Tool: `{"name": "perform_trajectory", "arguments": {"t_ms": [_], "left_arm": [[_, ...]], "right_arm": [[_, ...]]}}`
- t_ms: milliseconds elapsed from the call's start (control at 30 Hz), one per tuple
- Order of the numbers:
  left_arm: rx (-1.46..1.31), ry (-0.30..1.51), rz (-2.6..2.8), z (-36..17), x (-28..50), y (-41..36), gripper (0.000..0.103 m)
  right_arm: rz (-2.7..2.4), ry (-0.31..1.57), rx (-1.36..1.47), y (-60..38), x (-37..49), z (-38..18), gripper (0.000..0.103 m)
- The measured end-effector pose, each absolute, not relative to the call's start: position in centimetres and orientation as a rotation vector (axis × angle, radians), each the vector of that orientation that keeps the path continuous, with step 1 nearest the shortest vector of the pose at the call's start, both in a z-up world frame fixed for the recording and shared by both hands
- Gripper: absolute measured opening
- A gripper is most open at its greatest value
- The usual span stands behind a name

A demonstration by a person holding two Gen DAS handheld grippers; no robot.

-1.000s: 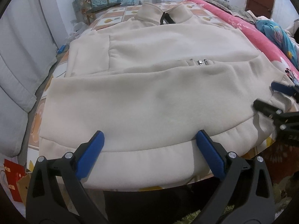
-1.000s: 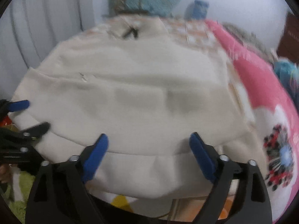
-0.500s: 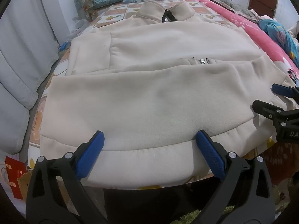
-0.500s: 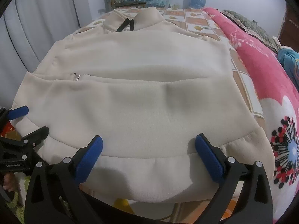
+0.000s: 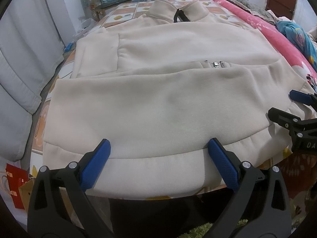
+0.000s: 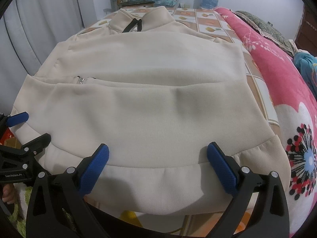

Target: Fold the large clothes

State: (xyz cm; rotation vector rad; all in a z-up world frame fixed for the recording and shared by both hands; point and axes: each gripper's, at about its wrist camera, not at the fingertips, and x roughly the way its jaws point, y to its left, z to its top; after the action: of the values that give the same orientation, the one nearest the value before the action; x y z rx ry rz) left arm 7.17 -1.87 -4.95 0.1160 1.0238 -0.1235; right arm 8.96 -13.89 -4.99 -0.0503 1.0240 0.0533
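Cream sweatshirt [image 5: 158, 107] lies flat on the bed [image 6: 218, 25] (collar at the far end); left gripper [image 5: 158, 154] and right gripper [image 6: 158, 154] hover spread wide over its hem, grasping nothing.

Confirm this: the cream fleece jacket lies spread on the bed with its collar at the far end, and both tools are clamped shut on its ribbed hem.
Not quite. The cream fleece jacket lies spread with its collar far, but both wrist views show the left tool and right tool wide open at the ribbed hem, gripping nothing.
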Motion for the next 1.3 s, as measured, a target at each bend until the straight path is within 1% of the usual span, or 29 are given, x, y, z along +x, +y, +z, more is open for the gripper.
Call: {"name": "perform_trajectory", "arguments": {"t_ms": [1300], "left_arm": [[0.107, 1.044, -0.097, -5.00, 7.18, -2.01, 0.096]], "right_arm": [[0.050, 1.015, -0.056, -13.75, 8.91, -5.08, 0.097]]}}
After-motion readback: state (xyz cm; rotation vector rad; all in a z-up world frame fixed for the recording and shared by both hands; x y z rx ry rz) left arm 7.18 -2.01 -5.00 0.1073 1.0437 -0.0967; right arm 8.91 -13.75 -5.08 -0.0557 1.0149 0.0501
